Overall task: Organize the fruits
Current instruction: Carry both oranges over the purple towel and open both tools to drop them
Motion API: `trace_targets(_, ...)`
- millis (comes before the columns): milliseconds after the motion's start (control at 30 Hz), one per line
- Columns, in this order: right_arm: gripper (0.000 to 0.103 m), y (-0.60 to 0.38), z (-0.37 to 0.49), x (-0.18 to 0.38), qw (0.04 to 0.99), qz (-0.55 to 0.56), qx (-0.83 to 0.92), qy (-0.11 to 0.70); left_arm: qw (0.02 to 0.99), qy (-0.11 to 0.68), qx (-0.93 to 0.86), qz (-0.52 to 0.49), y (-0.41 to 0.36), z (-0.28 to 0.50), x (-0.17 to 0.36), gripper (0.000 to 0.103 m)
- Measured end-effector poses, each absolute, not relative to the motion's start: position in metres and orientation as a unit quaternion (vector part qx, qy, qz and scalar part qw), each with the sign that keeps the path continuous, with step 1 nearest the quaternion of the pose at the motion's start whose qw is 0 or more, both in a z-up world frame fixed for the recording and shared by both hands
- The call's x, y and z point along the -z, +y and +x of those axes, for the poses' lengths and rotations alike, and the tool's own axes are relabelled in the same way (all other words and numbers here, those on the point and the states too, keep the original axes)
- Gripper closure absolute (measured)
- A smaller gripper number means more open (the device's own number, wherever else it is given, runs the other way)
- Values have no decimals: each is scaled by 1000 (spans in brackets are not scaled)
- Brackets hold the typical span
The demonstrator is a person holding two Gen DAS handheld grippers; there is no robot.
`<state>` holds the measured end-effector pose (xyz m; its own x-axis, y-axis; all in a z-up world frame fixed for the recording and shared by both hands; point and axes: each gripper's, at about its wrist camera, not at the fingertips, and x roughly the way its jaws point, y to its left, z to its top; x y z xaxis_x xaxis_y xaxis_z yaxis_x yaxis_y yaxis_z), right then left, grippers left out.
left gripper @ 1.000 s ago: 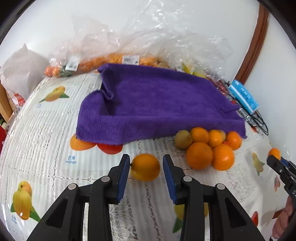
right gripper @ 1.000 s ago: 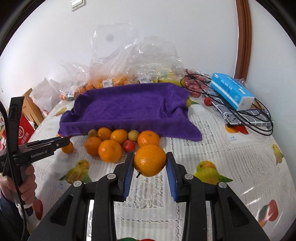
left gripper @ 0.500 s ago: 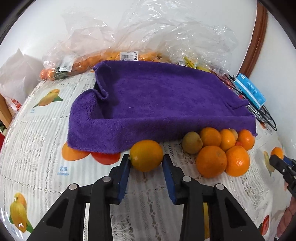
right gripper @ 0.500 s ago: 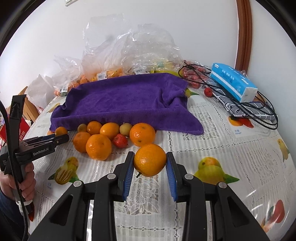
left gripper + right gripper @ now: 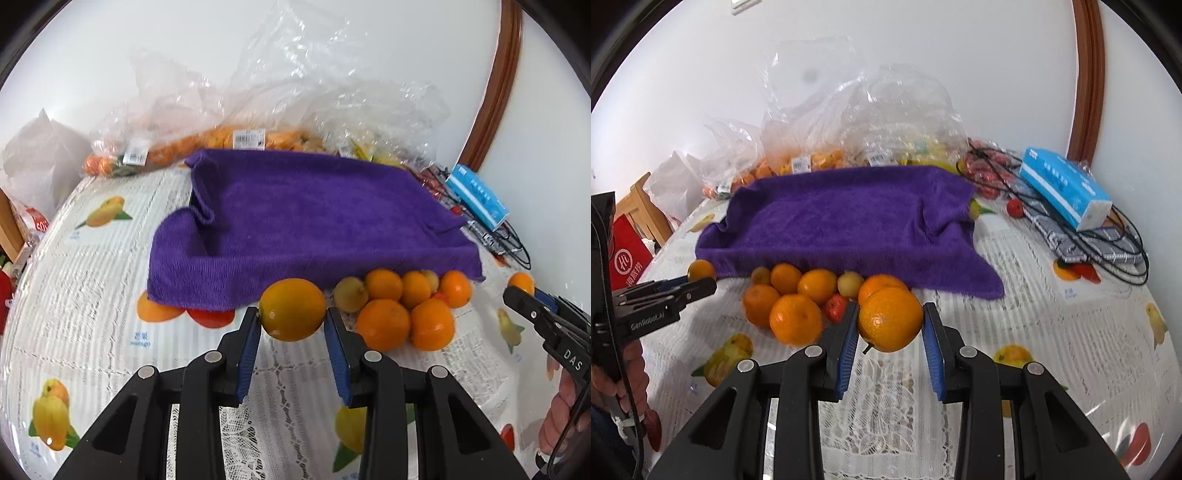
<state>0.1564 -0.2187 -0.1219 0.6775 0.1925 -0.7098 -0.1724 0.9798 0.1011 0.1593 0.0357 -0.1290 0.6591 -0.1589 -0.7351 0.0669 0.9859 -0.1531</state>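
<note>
Placement on the purple towel is judged the step in hand: carry each fruit level over the cloth and lower it until it rests before releasing, clear of the fruit pile lying on the counter at the towel's near edge. The right gripper is closed on an orange, which sits squarely between the blue pads of its fingers, stem down. The left gripper grips a smaller yellow-orange citrus near the tips of its fingers, so avoid tilting it.
</note>
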Motion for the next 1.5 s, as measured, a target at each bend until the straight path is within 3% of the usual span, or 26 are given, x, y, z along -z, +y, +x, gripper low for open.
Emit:
trace_targets(400, 69, -210, 182, 75, 936, -1, -106, 337, 927, 369, 53, -46, 31, 187, 86, 69)
trace_targets(800, 69, -203, 239, 64, 938, 0, -122, 325, 932, 360, 30, -43, 31, 242, 89, 69)
trace_targets(1133, 69, -202, 273, 110, 923, -9, -120, 366, 921, 387, 23, -34, 31, 253, 133, 69)
trace_targets(1500, 69, -210, 282, 141, 910, 14, -121, 397, 915, 399, 35, -52, 31, 257, 148, 69)
